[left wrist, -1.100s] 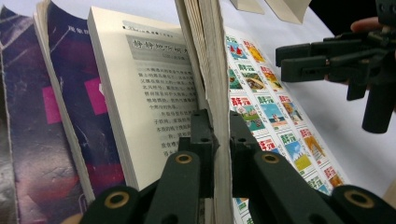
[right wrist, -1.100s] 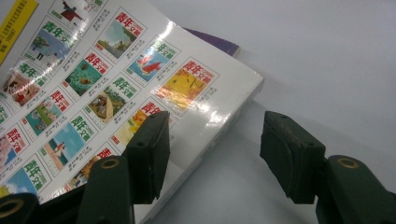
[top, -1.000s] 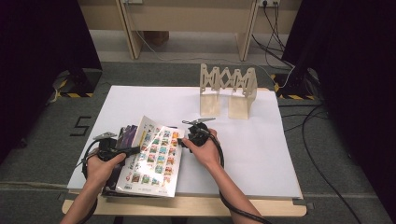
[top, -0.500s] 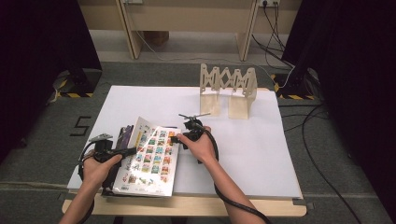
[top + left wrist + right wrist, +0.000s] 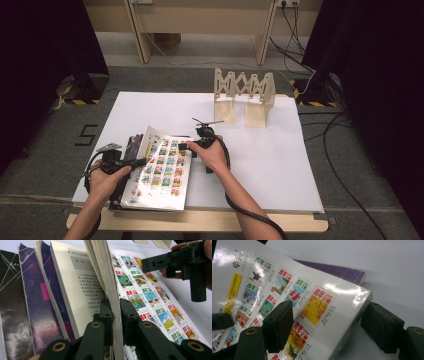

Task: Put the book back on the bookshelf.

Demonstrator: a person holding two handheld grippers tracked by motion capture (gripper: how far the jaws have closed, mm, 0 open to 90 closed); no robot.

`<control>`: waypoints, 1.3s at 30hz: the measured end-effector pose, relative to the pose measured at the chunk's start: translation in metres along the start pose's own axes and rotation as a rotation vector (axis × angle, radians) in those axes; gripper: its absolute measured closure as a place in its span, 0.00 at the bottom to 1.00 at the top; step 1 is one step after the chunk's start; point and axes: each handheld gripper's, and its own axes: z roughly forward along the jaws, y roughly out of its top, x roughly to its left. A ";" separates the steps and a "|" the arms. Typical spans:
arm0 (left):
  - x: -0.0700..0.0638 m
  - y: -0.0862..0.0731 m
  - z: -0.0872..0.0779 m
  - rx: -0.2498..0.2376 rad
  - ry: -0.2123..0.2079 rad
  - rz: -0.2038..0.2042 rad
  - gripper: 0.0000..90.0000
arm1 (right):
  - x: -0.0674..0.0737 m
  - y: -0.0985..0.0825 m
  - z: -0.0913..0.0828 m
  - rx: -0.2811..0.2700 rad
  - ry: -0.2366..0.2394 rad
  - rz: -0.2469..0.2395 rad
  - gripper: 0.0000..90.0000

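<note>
1. The magazine (image 5: pixel 160 172) lies at the near left of the white tabletop (image 5: pixel 280 165), its glossy back cover of small colour pictures facing up, a purple book (image 5: pixel 332 270) peeking out from under it.
2. In the left gripper view the left gripper (image 5: pixel 115 315) has a thin sheaf of the magazine's pages between its pads, pinched near the lower edge; its jaws have just been easing apart a little, yet the pads look to be touching the paper on both sides, so I read it as a light hold.
3. To that gripper's left, the text pages (image 5: pixel 82 290) fan open and stand up.
4. The right gripper (image 5: pixel 327 322) stands wide open: one pad hovers above the cover, the other sits off the magazine's far corner, over the tabletop. Nothing is clamped.
5. Against the high view a second ago, the right hand (image 5: pixel 212 155) has slid in from the middle of the tabletop to the magazine's right edge, and the cover has tipped further over towards it.
6. My reading: the right gripper is lining up to take the thick cover side, so the two can spread or close the magazine between them.
7. Further out, a wooden folding rack (image 5: pixel 244 97) stands at the back, well apart from the work.
</note>
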 end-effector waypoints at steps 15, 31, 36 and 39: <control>-0.010 0.011 0.004 0.040 0.038 0.041 0.92 | 0.021 0.008 -0.021 -0.024 -0.097 -0.098 0.53; -0.008 0.013 0.008 0.047 0.034 0.032 0.91 | 0.013 0.009 -0.022 -0.019 -0.002 -0.039 0.57; -0.008 0.012 0.007 0.043 0.036 0.032 0.91 | 0.014 0.007 -0.017 -0.017 -0.025 -0.038 0.54; -0.008 0.012 0.007 0.042 0.034 0.030 0.91 | 0.012 0.008 -0.018 -0.015 -0.012 -0.007 0.57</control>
